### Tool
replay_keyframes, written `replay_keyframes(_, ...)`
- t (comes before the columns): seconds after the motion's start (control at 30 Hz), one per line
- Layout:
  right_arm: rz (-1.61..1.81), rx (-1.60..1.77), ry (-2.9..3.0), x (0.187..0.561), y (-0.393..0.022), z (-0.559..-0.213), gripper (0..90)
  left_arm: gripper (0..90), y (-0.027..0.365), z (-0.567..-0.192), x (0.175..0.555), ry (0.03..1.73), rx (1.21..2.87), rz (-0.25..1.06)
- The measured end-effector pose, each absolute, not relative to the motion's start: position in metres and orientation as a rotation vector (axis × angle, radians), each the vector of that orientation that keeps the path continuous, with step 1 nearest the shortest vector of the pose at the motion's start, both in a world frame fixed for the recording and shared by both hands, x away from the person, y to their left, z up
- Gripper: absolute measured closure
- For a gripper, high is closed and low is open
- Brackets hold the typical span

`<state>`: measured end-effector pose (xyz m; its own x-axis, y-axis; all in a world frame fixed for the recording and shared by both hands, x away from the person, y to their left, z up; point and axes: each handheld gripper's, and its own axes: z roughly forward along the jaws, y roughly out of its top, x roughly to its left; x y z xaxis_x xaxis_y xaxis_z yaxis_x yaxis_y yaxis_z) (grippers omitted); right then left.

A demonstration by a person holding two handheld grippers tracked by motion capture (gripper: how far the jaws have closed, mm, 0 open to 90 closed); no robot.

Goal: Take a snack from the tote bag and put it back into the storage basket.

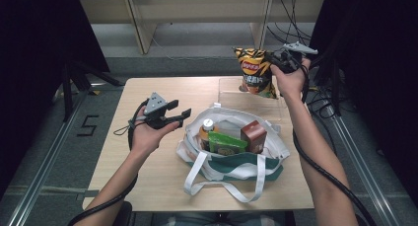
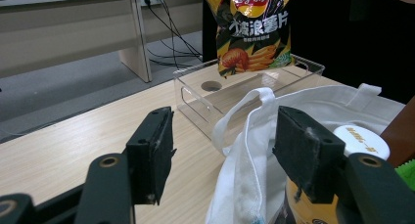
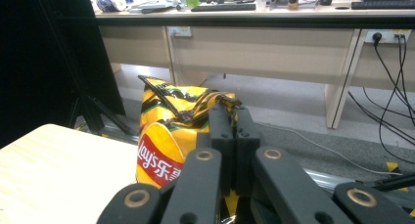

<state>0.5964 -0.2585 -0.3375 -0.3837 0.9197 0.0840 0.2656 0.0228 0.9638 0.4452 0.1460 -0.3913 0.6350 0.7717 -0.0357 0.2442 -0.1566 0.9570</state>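
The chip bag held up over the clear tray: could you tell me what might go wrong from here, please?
1. The right gripper pinches the chip bag only at its top edge, so the bag hangs free and might slip or swing.
2. The bag looks about as long as the clear tray is wide; lowered upright, it could catch on the wall or topple out.
3. The left gripper is open right beside the tote bag's handle and could snag it.
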Motion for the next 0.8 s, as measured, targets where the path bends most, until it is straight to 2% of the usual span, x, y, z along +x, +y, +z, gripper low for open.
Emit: replay_keyframes(0.8,1.357,1.283,1.718,0.605,-0.264,-0.355,90.0,39.3,0.146,-0.392,0.446,0.829,1.709,0.569)
